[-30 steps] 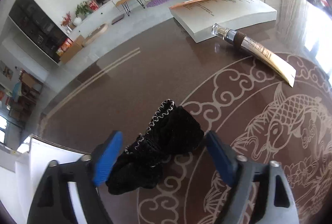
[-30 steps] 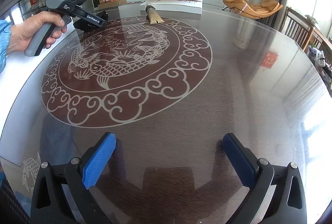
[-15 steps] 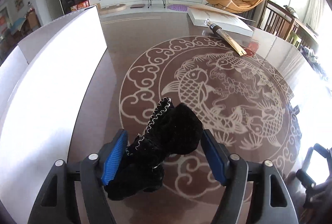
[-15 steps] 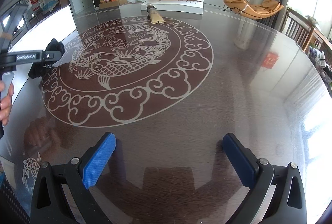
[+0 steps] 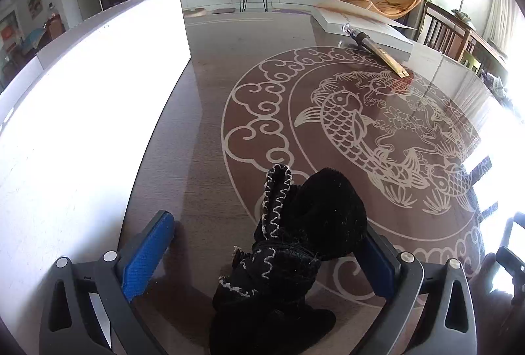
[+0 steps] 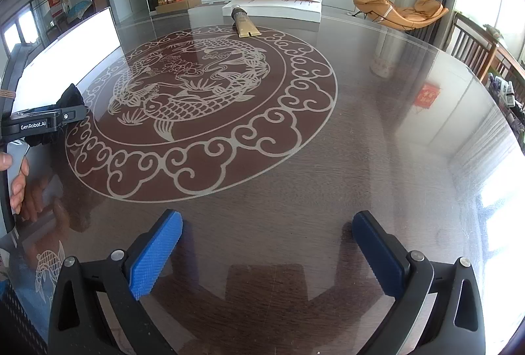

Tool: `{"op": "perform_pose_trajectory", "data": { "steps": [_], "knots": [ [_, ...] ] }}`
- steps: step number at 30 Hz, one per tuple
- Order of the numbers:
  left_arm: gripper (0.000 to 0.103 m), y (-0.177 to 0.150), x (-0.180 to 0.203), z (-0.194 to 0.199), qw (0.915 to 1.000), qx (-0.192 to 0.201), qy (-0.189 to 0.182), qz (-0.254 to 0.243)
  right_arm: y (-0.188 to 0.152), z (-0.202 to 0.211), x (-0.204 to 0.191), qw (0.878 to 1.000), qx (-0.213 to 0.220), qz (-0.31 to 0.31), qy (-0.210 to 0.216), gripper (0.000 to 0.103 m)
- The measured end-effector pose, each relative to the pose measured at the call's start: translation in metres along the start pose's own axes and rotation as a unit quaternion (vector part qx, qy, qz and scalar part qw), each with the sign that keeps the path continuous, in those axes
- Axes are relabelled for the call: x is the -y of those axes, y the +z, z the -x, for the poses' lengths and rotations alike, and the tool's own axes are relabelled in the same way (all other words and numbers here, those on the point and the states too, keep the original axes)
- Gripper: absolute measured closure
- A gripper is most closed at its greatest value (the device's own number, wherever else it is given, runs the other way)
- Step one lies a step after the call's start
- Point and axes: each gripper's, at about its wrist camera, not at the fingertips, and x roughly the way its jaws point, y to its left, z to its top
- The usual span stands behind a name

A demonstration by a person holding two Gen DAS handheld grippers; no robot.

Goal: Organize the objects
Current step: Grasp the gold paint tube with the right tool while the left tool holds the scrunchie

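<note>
A black knitted piece (image 5: pixel 305 230) with pale zigzag stitching lies bunched on the glass table (image 5: pixel 203 158) between the jaws of my left gripper (image 5: pixel 265 223). Those jaws are opening: the left pad (image 5: pixel 147 253) stands well clear of the fabric, while the right pad sits against its side. From the right wrist view, the left gripper (image 6: pixel 42 122) is at the far left, held by a hand (image 6: pixel 18 187), with the black piece (image 6: pixel 70 99) poking out behind it. My right gripper (image 6: pixel 267 220) hovers open over bare glass, nothing between its pads.
A bright white panel (image 5: pixel 82 108) runs along the table's left side, close to the left gripper. At the far end lie a gold tube (image 5: pixel 377 51) with a dark cap and a flat white box (image 5: pixel 361 23). A koi medallion (image 6: pixel 197 99) fills the table's middle.
The left gripper swung across the table with the black piece to the spot beside the white panel. Its jaws spread wide and the left pad came off the fabric. The right gripper stayed put.
</note>
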Motion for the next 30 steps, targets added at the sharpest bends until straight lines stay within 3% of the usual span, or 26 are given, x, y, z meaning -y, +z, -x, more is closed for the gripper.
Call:
{"op": "perform_pose_trajectory", "data": {
  "steps": [4, 15, 21, 23, 24, 25, 30],
  "knots": [
    [0.000, -0.002, 0.000, 0.003, 1.0000, 0.001, 0.000, 0.000, 0.036, -0.026, -0.002, 0.999, -0.004, 0.037, 0.025, 0.000],
    [0.000, -0.002, -0.001, 0.003, 1.0000, 0.001, 0.000, 0.001, 0.206, -0.151, -0.035, 1.000, 0.001, 0.014, 0.008, 0.000],
    [0.000, -0.003, -0.001, 0.003, 1.0000, 0.001, -0.001, 0.000, 0.262, -0.191, -0.058, 1.000, 0.002, 0.022, 0.014, 0.000],
    [0.000, -0.003, -0.001, 0.003, 1.0000, 0.001, -0.001, 0.000, 0.267, -0.189, -0.061, 0.999, 0.019, 0.022, 0.016, 0.015],
    [0.000, -0.003, -0.001, 0.004, 1.0000, 0.001, -0.001, 0.000, 0.267, -0.186, -0.061, 0.999, 0.030, 0.017, 0.012, 0.053],
    [0.000, -0.003, 0.000, 0.004, 1.0000, 0.001, -0.001, 0.000, 0.265, -0.184, -0.059, 0.999, 0.029, 0.008, 0.014, 0.074],
    [0.000, -0.003, -0.001, 0.004, 1.0000, 0.001, -0.001, 0.000, 0.233, -0.160, -0.054, 1.000, 0.024, 0.017, 0.011, 0.076]
  ]
}}
